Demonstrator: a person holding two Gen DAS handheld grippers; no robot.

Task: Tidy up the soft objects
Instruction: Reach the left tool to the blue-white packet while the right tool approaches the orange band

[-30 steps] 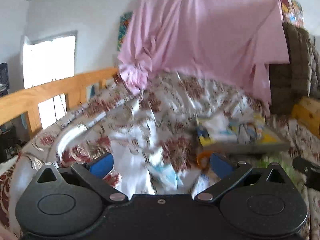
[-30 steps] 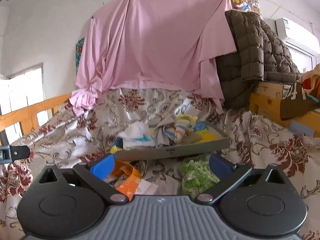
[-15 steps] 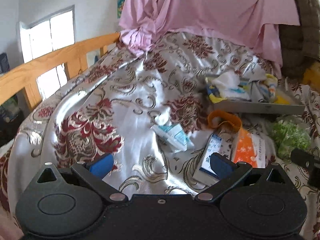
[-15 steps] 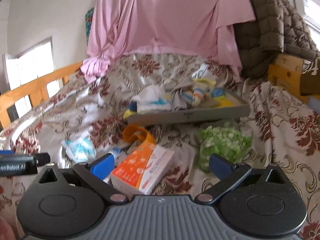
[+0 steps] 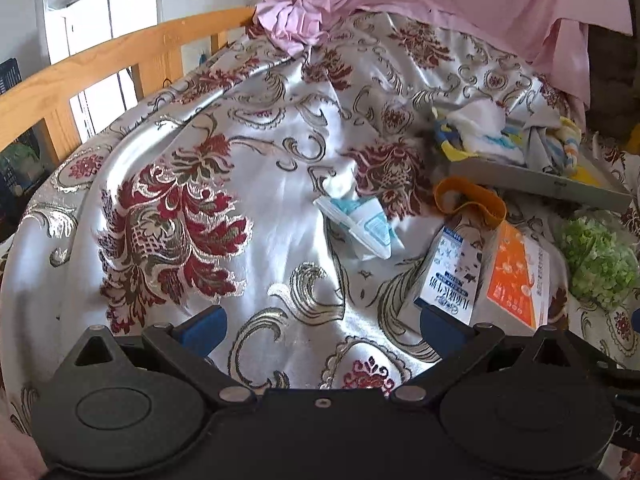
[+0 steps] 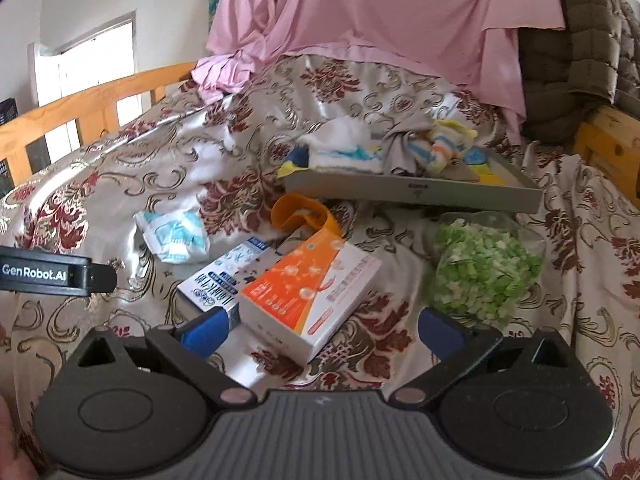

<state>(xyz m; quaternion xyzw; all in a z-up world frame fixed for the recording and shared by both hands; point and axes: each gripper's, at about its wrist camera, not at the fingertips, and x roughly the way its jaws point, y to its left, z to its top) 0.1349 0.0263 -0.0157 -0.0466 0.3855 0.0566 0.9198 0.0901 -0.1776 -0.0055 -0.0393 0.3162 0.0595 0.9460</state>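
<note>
A grey tray [image 6: 420, 192] [image 5: 532, 182] on the flowered bedspread holds a white-and-blue cloth [image 6: 344, 148] and striped socks [image 6: 440, 148]. In front of it lie an orange band [image 6: 300, 216], an orange box [image 6: 312, 300] [image 5: 516, 276], a blue-and-white box [image 6: 224, 276] [image 5: 452, 272], a small blue-white packet [image 6: 172, 236] [image 5: 360, 224] and a bag of green pieces [image 6: 484, 268] [image 5: 596, 252]. My right gripper [image 6: 320, 330] is open just above the near end of the orange box. My left gripper [image 5: 320, 328] is open over bare bedspread, the blue-and-white box by its right finger.
A wooden bed rail [image 5: 100, 68] runs along the left. Pink fabric [image 6: 380, 16] hangs behind the bed and a brown quilted jacket [image 6: 580, 40] hangs at the right. The left gripper's body [image 6: 52, 272] juts in at the left of the right wrist view.
Both grippers have tilted down and come closer to the bed. The boxes, packet and green bag now sit larger and nearer the fingers. Both stay open.
</note>
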